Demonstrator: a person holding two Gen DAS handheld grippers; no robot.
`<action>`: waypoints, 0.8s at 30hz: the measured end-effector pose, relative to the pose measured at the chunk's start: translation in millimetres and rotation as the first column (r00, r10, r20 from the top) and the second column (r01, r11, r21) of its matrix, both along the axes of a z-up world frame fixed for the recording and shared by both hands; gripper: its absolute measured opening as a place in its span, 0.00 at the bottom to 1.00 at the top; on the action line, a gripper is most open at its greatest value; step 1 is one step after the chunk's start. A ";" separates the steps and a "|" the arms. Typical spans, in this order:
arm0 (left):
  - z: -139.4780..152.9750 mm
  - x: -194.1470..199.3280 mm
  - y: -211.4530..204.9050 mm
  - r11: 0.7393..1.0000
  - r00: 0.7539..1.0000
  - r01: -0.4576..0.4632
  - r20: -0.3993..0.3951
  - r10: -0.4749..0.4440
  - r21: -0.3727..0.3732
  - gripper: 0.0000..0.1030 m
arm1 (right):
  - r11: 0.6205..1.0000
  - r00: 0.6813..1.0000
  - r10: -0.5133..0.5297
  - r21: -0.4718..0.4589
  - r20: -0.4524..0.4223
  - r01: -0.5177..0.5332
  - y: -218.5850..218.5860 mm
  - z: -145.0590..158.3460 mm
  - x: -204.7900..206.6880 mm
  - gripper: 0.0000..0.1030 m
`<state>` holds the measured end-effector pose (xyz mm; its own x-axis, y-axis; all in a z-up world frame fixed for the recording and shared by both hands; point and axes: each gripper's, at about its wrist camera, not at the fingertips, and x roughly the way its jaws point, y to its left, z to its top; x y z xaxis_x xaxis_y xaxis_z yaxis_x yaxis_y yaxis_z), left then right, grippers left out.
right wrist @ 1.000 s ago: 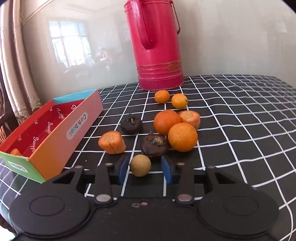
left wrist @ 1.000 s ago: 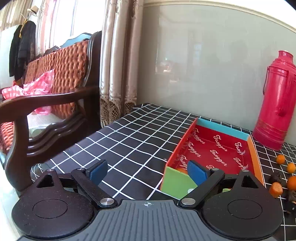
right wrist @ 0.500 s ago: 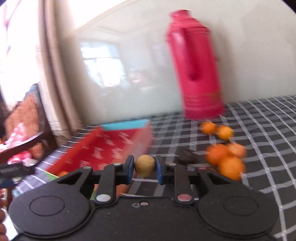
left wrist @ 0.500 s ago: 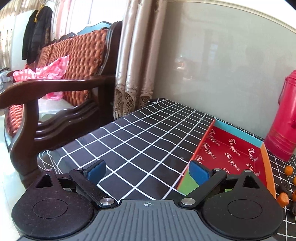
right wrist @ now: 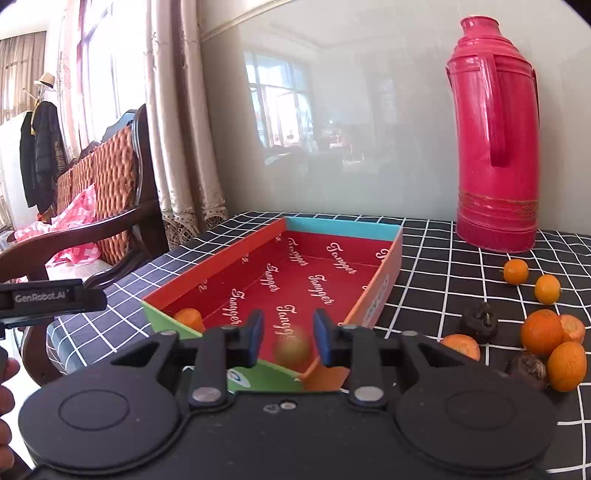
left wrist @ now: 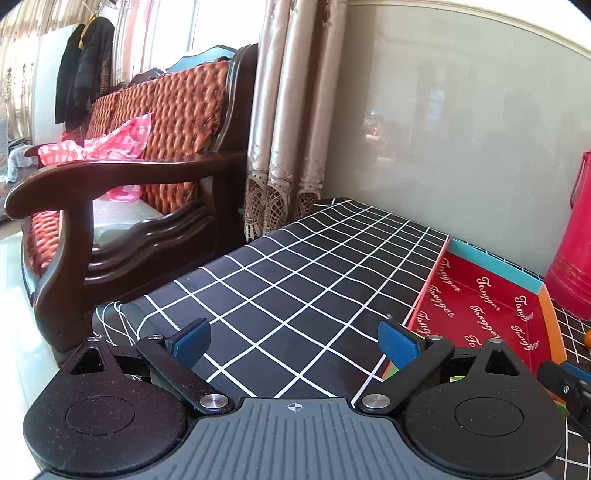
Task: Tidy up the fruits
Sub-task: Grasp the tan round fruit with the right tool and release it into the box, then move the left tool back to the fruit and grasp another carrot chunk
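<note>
Left wrist view: the left tongs [left wrist: 293, 341] stand wide with nothing between them, over the table [left wrist: 295, 280] in its black, white-gridded cloth. The red-lined cardboard box [left wrist: 480, 306] is cut off on the right.

Right wrist view: the right tongs [right wrist: 288, 338] are opening; the round tan fruit [right wrist: 293, 349], blurred, sits between the pads above the box [right wrist: 295, 280], apparently free. Glossy oranges [right wrist: 541, 332] and wrinkled dark fruits [right wrist: 480, 323] lie beside it.

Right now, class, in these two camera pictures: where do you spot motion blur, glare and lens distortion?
Right wrist view: the small brown fruit between the opening tool's pads is smeared; the glossy wall mirrors a bright window. Left wrist view: sharp, though the tablecloth grid bows and the window is washed out.
</note>
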<state>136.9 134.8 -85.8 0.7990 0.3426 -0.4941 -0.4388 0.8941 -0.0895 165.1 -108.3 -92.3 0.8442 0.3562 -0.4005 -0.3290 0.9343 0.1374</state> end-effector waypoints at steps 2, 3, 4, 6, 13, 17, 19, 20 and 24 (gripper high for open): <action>-0.4 1.3 -0.8 1.000 1.000 0.003 -0.004 -0.003 -0.005 0.94 | 1.000 1.000 -0.006 0.018 0.013 0.005 -4.3 1.8 -3.5 0.29; -0.2 1.8 -2.6 1.000 1.000 0.007 -0.005 -0.007 -0.003 0.94 | 0.999 1.000 -0.016 0.028 0.022 0.016 -8.0 3.0 -5.5 0.36; 0.0 2.2 -4.9 1.000 1.000 0.014 -0.004 -0.014 0.001 0.94 | 0.999 0.999 -0.035 0.038 0.032 0.033 -13.3 4.5 -7.0 0.41; 0.8 2.1 -11.4 0.999 1.000 0.031 0.002 -0.031 0.014 0.94 | 0.996 0.995 -0.080 0.055 0.057 0.077 -25.0 8.0 -12.6 0.72; 8.6 -0.4 -46.0 0.989 0.990 0.131 0.050 -0.135 0.071 0.94 | 0.954 0.950 -0.299 0.021 0.089 0.298 -69.3 14.2 -25.6 0.86; 14.0 -3.5 -76.1 0.969 0.968 0.223 0.092 -0.233 0.107 0.94 | 0.871 0.869 -0.483 -0.041 0.110 0.490 -98.4 15.5 -35.3 0.94; 16.2 -6.1 -94.0 0.953 0.950 0.276 0.114 -0.291 0.128 0.94 | 0.803 0.805 -0.580 -0.079 0.123 0.590 -113.5 14.1 -40.8 0.94; 17.1 -7.0 -103.7 0.942 0.939 0.305 0.123 -0.322 0.138 0.94 | 0.767 0.772 -0.623 -0.096 0.126 0.634 -121.0 14.0 -43.0 0.94; 17.6 -10.3 -149.5 0.881 0.877 0.432 0.137 -0.460 0.193 0.94 | 0.663 0.674 -0.724 -0.119 0.147 0.739 -149.3 13.1 -55.3 0.94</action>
